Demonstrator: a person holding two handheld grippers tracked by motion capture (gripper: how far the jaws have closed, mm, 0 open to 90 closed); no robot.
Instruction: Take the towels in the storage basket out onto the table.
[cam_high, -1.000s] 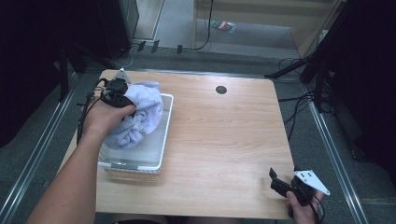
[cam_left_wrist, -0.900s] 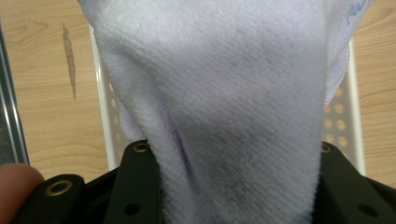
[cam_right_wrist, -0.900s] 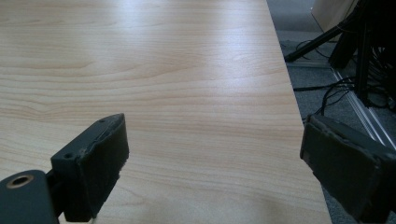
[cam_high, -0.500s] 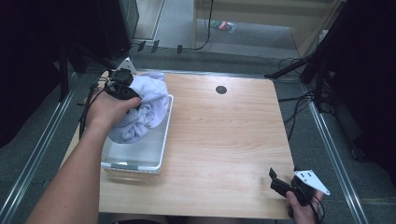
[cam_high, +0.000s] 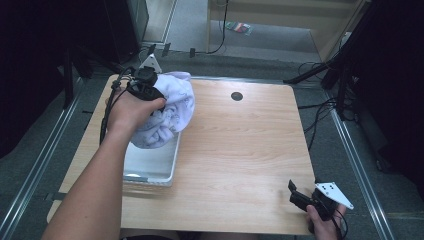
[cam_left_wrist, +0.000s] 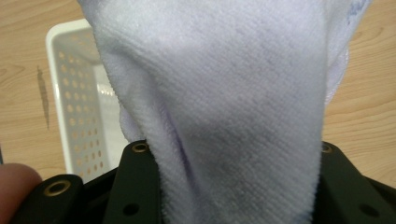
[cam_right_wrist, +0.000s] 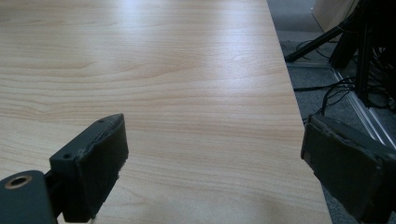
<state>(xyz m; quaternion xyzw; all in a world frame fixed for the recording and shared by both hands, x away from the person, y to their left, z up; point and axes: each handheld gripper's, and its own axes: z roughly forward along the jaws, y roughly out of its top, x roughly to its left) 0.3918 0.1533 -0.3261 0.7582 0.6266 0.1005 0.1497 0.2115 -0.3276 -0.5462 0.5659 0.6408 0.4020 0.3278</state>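
1. My left gripper (cam_high: 150, 92) is clamped on a pale lilac terry-cloth towel (cam_high: 167, 112); in the left gripper view the cloth (cam_left_wrist: 219, 102) bunches thick between both black jaws.
2. The towel hangs below and ahead of that gripper, over the far end of a white perforated plastic basket (cam_high: 150, 167); I cannot tell whether its lower folds touch the basket.
3. My right gripper (cam_high: 300, 195) sits well apart at the near right corner of the light wooden table (cam_high: 240, 150), jaws spread wide over bare wood (cam_right_wrist: 187, 93).

No legible text, label, brand or number anywhere
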